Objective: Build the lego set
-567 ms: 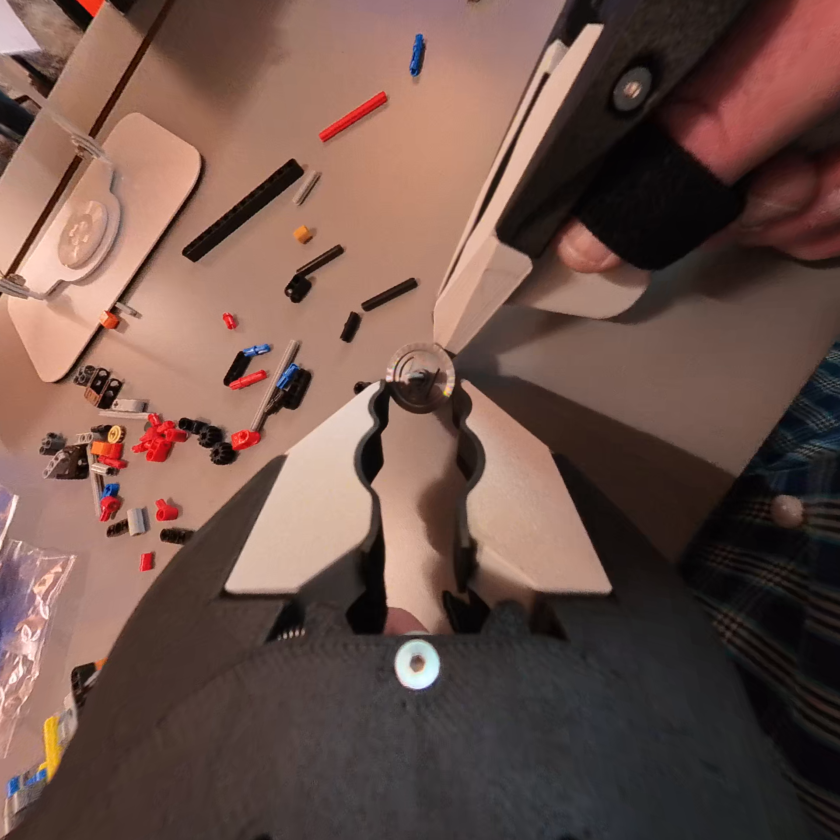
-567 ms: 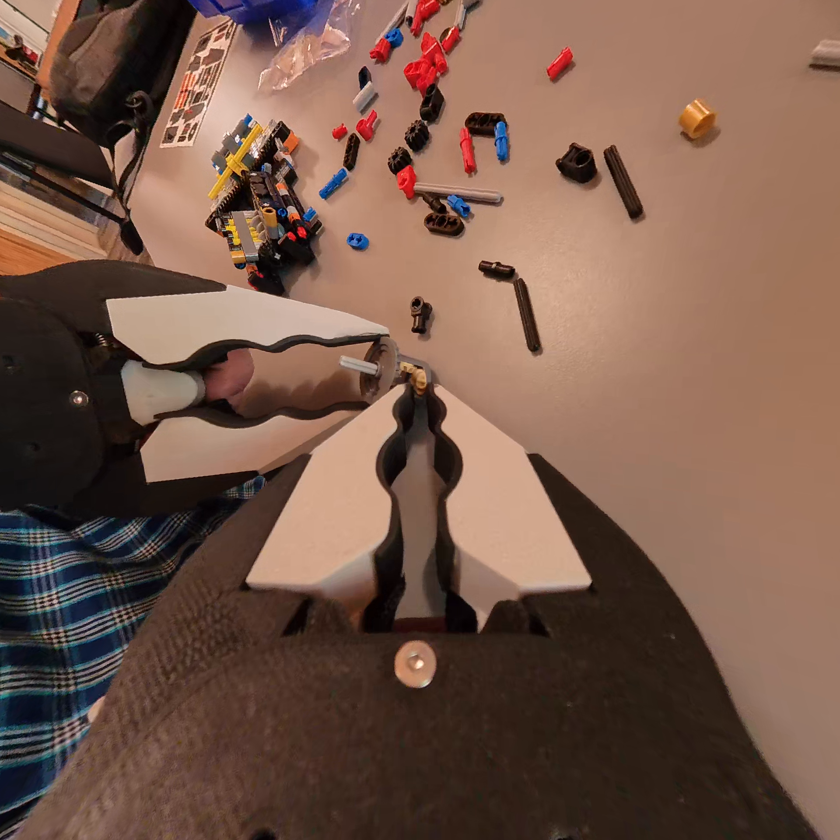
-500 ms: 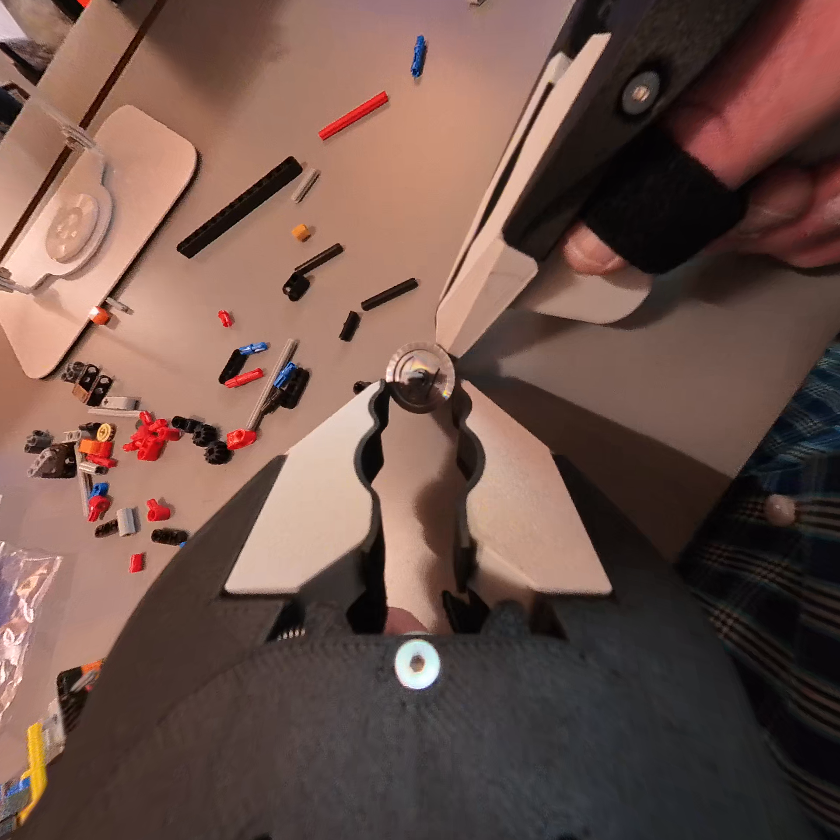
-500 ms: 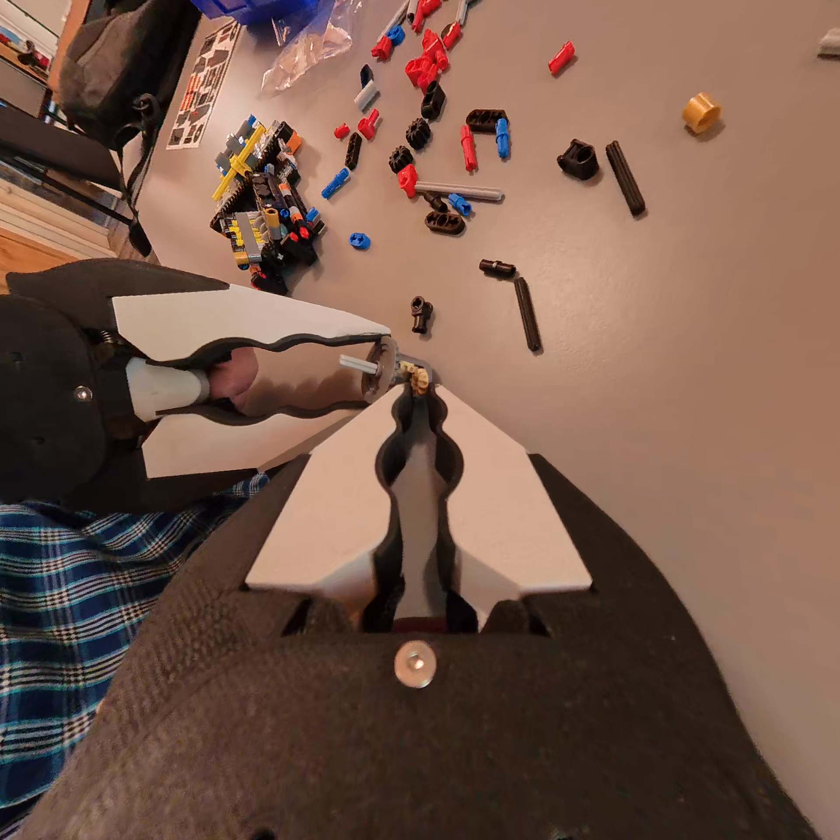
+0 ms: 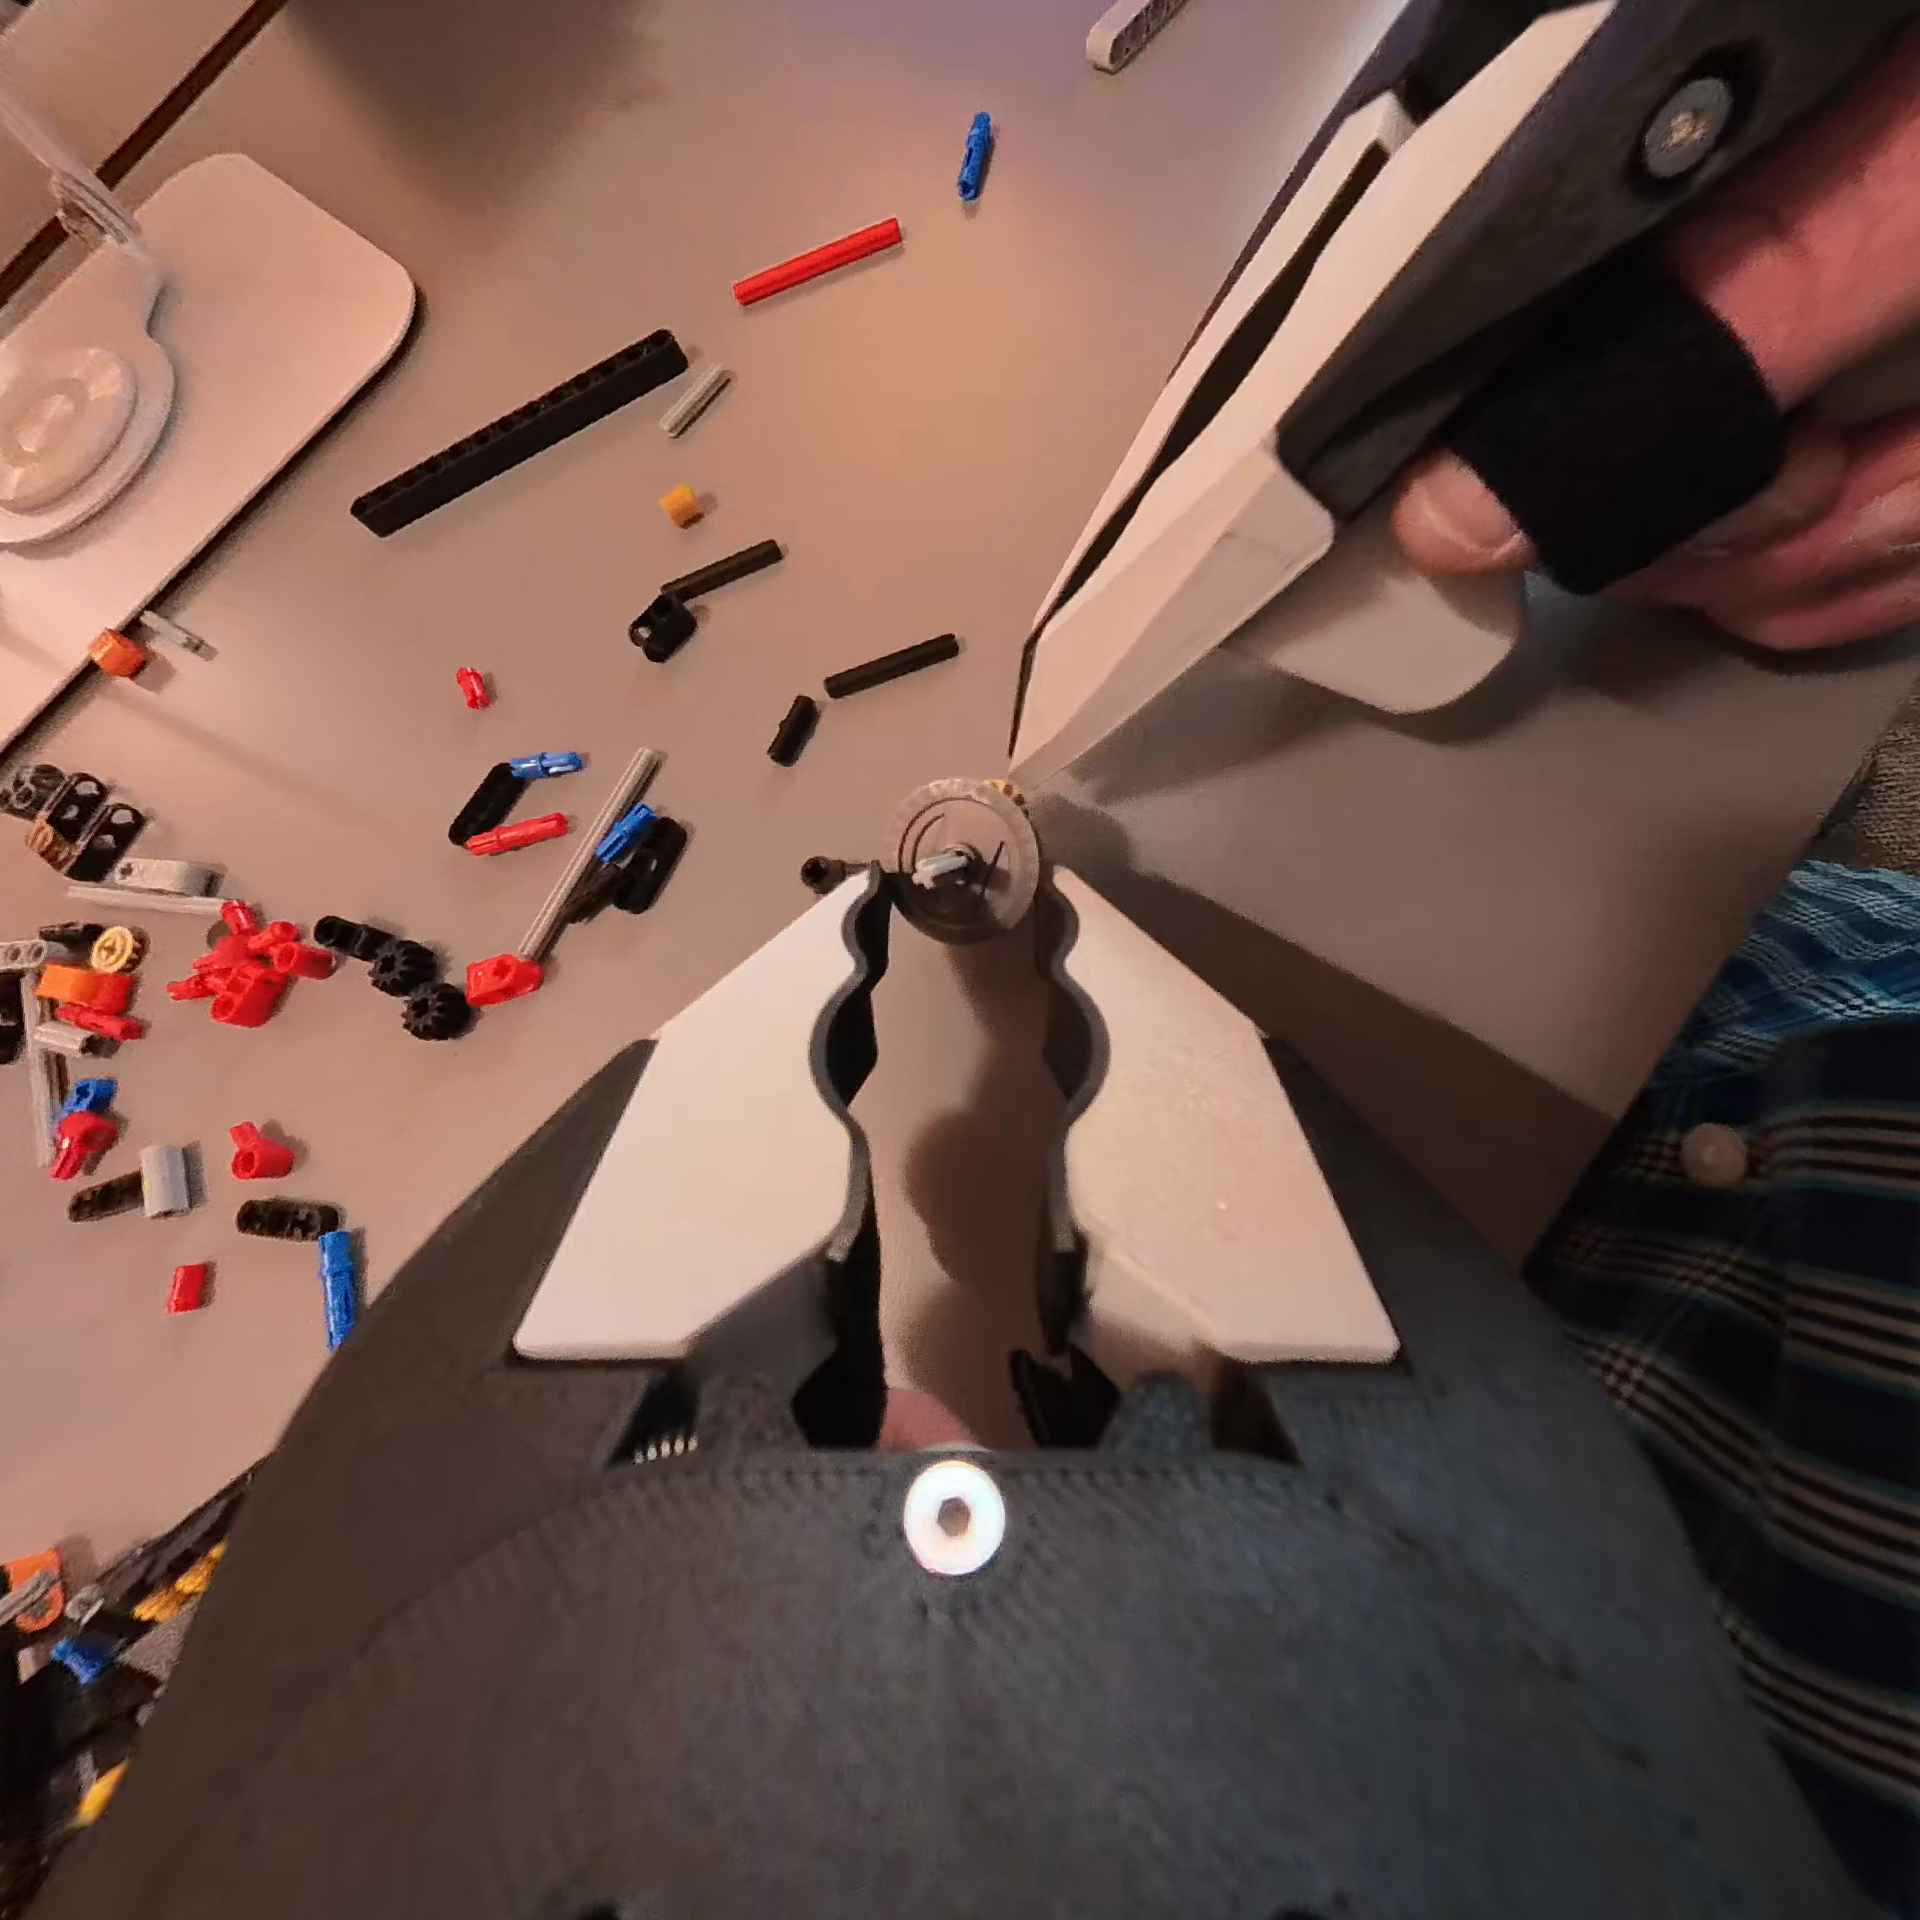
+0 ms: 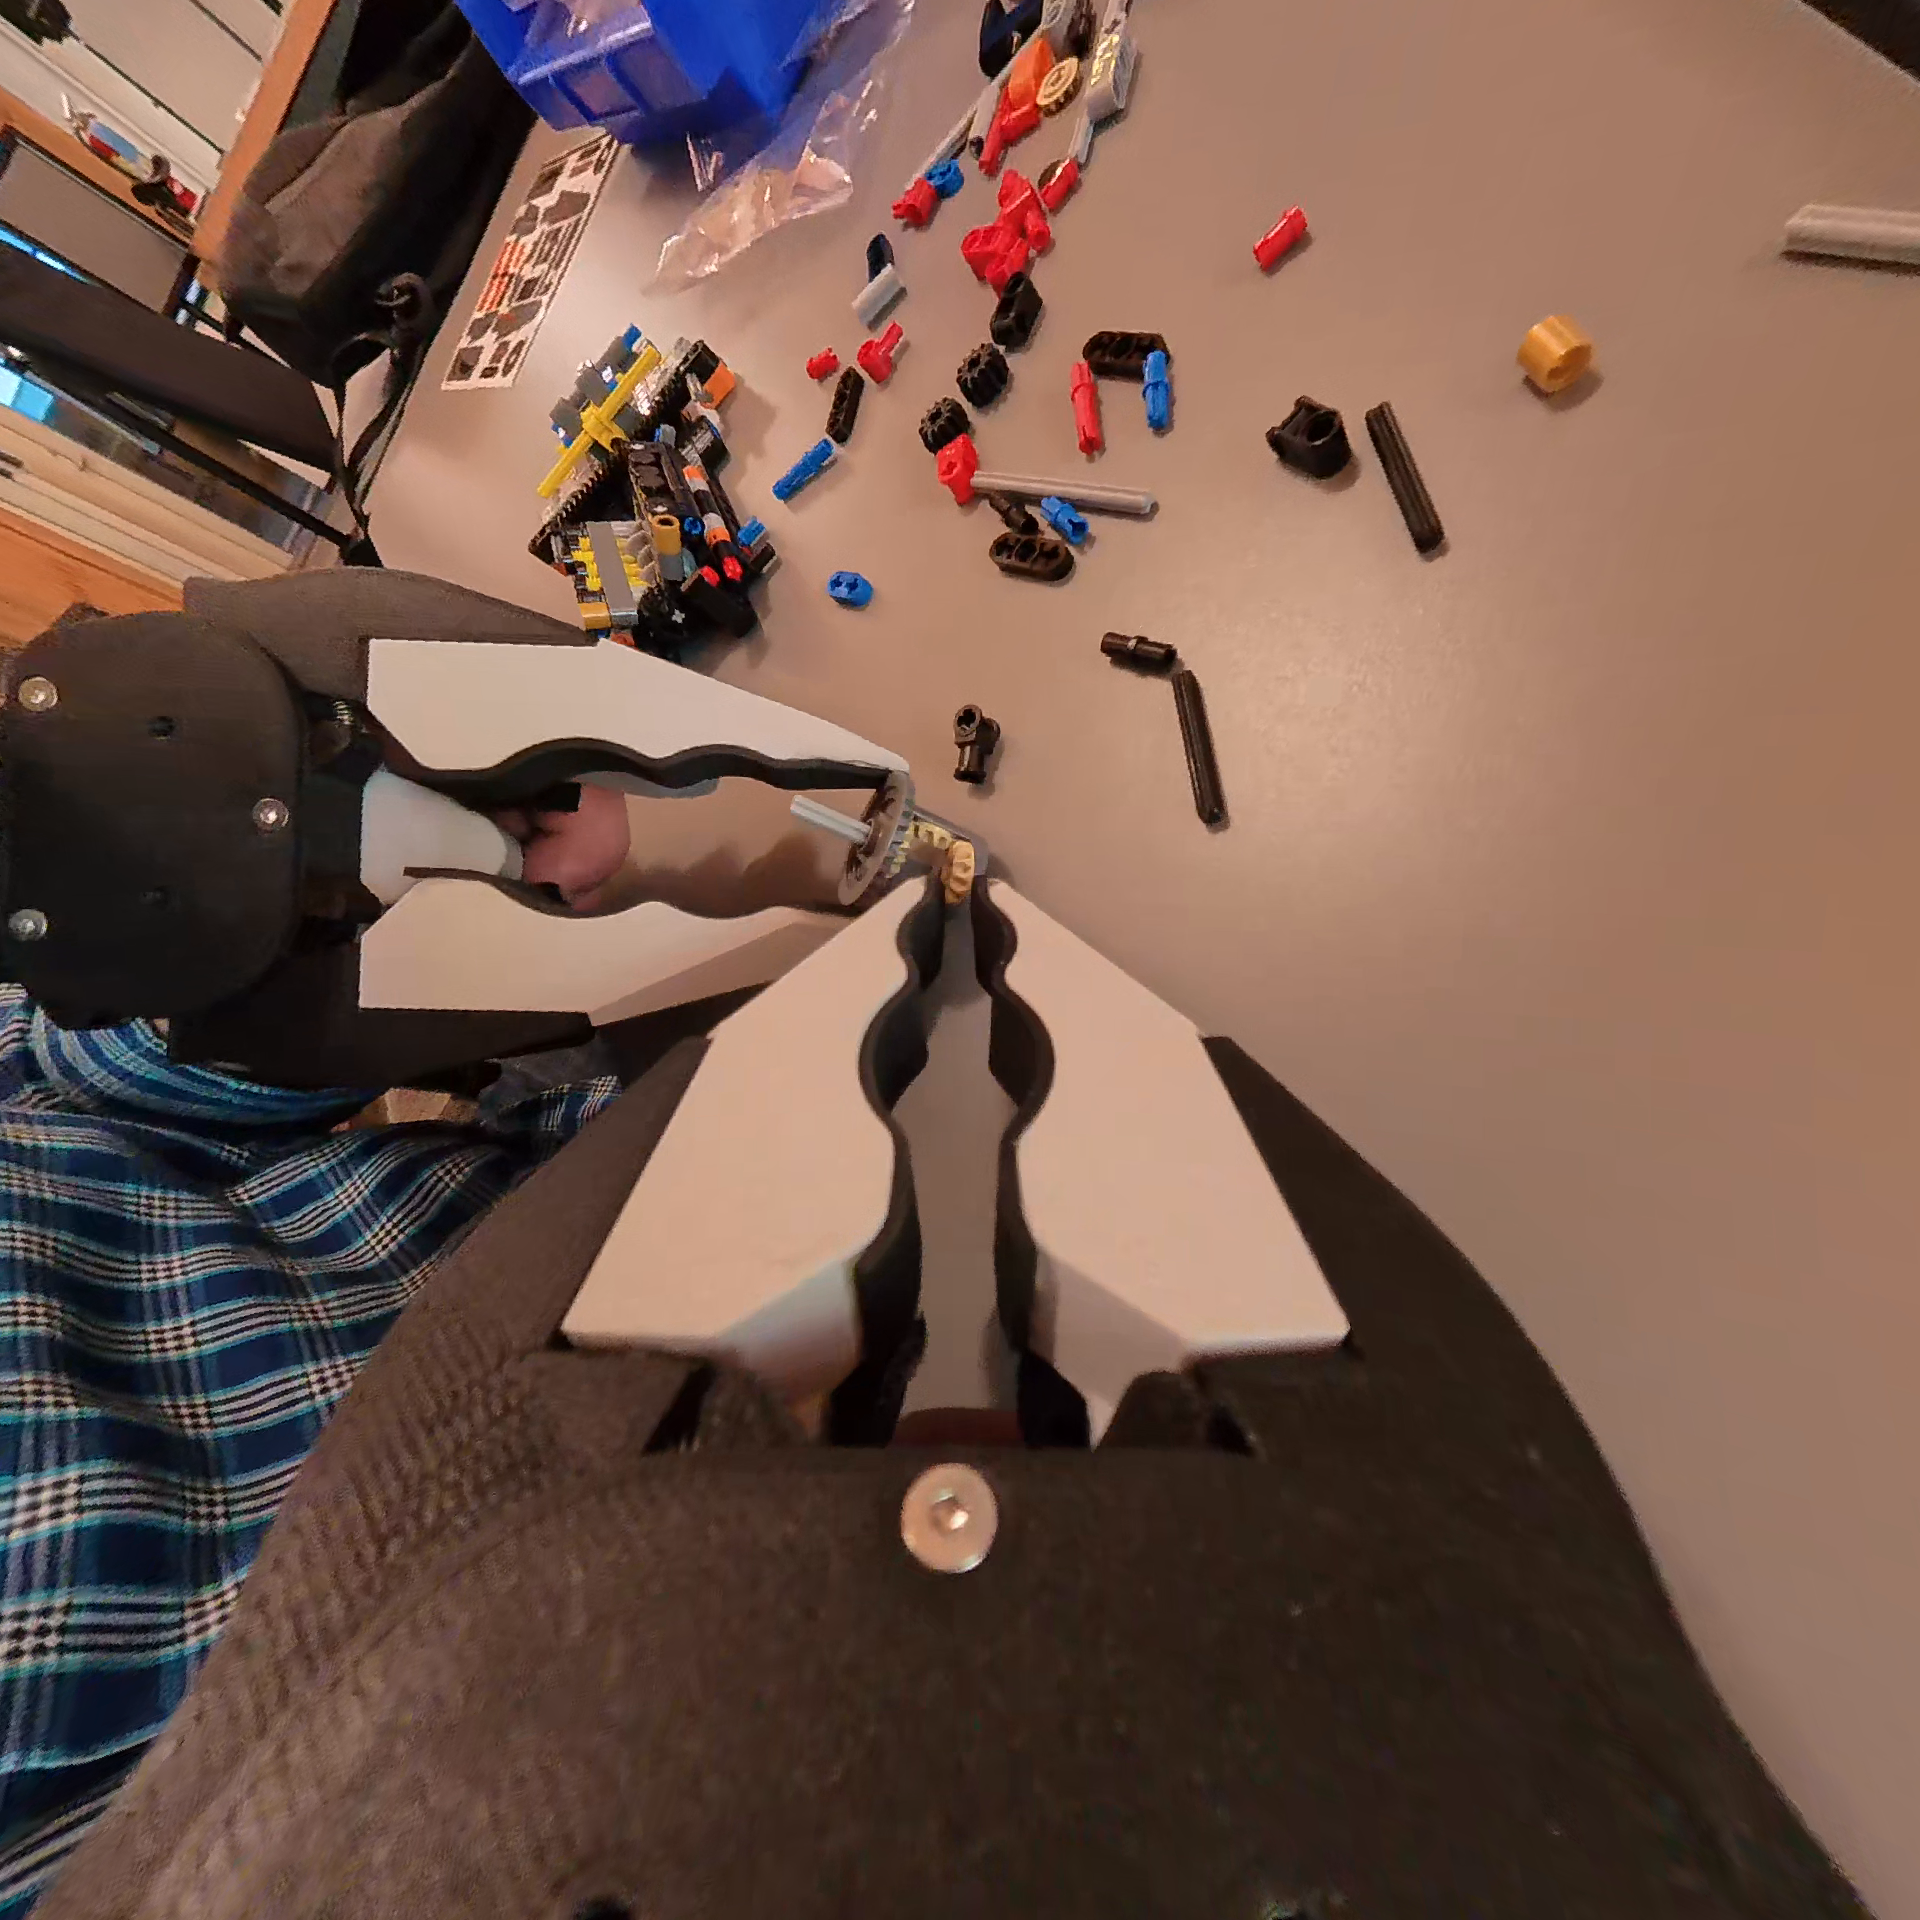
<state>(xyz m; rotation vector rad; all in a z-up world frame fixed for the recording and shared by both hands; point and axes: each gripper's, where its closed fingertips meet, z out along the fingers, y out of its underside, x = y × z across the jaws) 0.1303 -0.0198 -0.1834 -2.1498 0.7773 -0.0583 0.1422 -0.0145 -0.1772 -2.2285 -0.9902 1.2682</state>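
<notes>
Pinching grey disc (image 5: 966, 860) in left tongs (image 5: 964, 891); right tongs (image 6: 958, 896) clamping tan gear (image 6: 957, 881), aligned along axle (image 6: 826, 818), near worktop (image 6: 1558, 935) edge.

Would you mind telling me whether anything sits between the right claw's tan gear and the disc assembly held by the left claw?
Nothing visible does: the tan gear already meets the disc assembly.

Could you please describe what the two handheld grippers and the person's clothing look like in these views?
Both the left gripper and the right gripper have rough black printed bodies with a silver bolt in the middle, and two pale wedge-shaped fingers edged with wavy black pads. A black fabric strap wraps one finger. The person wears a blue plaid buttoned shirt.
</notes>
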